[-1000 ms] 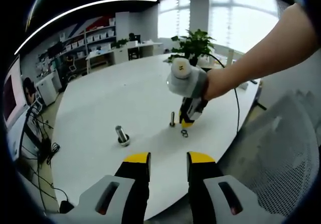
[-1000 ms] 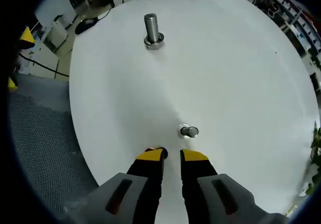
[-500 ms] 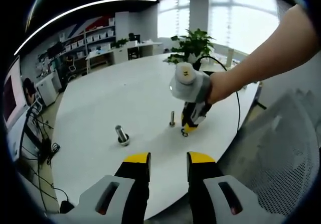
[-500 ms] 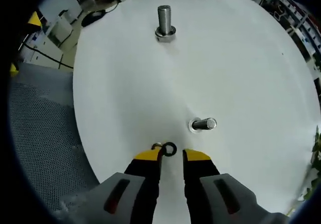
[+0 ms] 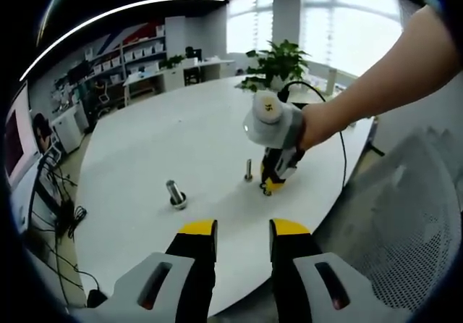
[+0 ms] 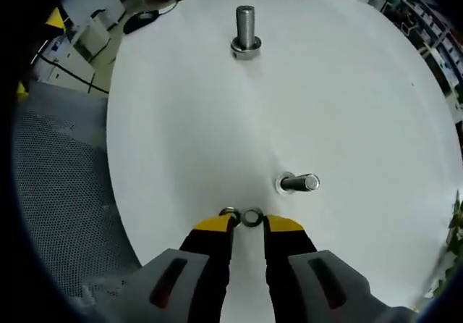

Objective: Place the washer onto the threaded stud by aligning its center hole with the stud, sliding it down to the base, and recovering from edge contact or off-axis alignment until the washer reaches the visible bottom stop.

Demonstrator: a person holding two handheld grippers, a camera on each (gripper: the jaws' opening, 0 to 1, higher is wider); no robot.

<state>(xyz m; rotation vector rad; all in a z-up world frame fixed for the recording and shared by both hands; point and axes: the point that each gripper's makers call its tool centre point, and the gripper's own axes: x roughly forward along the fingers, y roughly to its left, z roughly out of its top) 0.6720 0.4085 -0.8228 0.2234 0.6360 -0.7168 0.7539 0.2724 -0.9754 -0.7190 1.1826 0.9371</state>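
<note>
Looking along my right tool (image 6: pixel 247 225), I see its yellow-tipped jaws set a narrow gap apart, pointing down at the white round surface (image 6: pixel 347 84). Two small washers lie flat on that surface right at the jaw tips: one washer (image 6: pixel 252 217) sits in the gap between the tips, and a second washer (image 6: pixel 228 213) lies touching it, just off my left jaw tip. I cannot tell whether either jaw is actually pressing on them; nothing is lifted.

Just beyond the washers, a little to the right, stands the slim threaded stud (image 6: pixel 298 183), its shaft bare. Well apart from it, toward the far edge of the surface, a thicker bolt (image 6: pixel 245 30) stands upright on its head.

My left tool (image 5: pixel 243 229) hangs back off the near edge of the surface, its jaws a little apart and holding nothing. From there I see my right tool (image 5: pixel 278 165) in my hand (image 5: pixel 307 124), tipped down with its tips at the surface just beside the slim stud (image 5: pixel 249 170), while the thicker bolt (image 5: pixel 176 194) stands off to the left. A potted plant (image 5: pixel 275 64) sits at the far side, and a mesh chair (image 5: pixel 405 214) is on my right.
</note>
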